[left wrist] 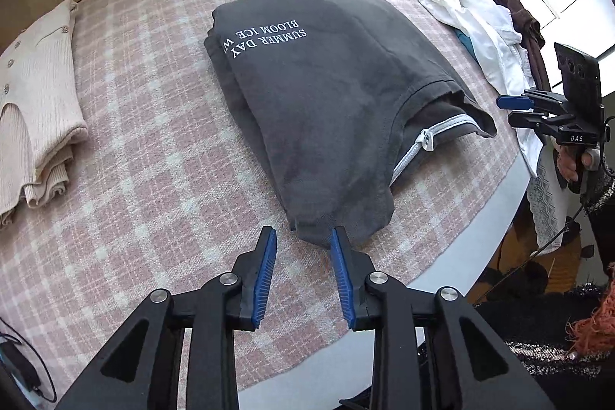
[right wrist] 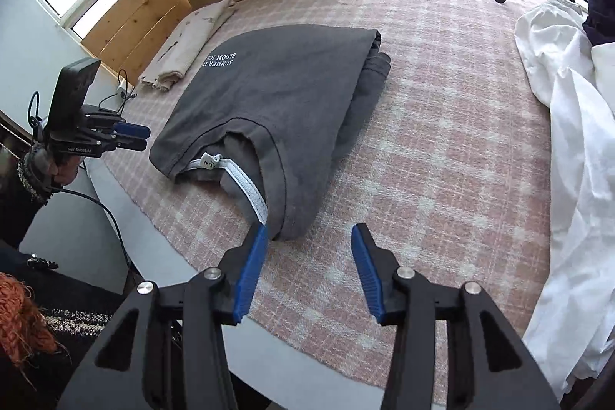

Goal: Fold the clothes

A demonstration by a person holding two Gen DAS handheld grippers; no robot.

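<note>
Bench with pink plaid cloth (left wrist: 153,156) carries the dark grey folded T-shirt (left wrist: 326,95) at centre, unfolded pile (left wrist: 472,22) at 2 o'clock, folded cream knit (left wrist: 34,110) at 9 o'clock. Left hand-held gripper (left wrist: 303,237) spread, one fingertip at the shirt's near corner, nothing pinched; right hand-held gripper (right wrist: 311,237) spread beside the collar corner. Fold looks finished: lift both clear without dragging corners, then take the next garment.

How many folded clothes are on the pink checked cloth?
2. The dark grey T-shirt lies folded in the middle; the cream knit top lies folded to its left. The heap of unfolded clothes could hide more.
</note>
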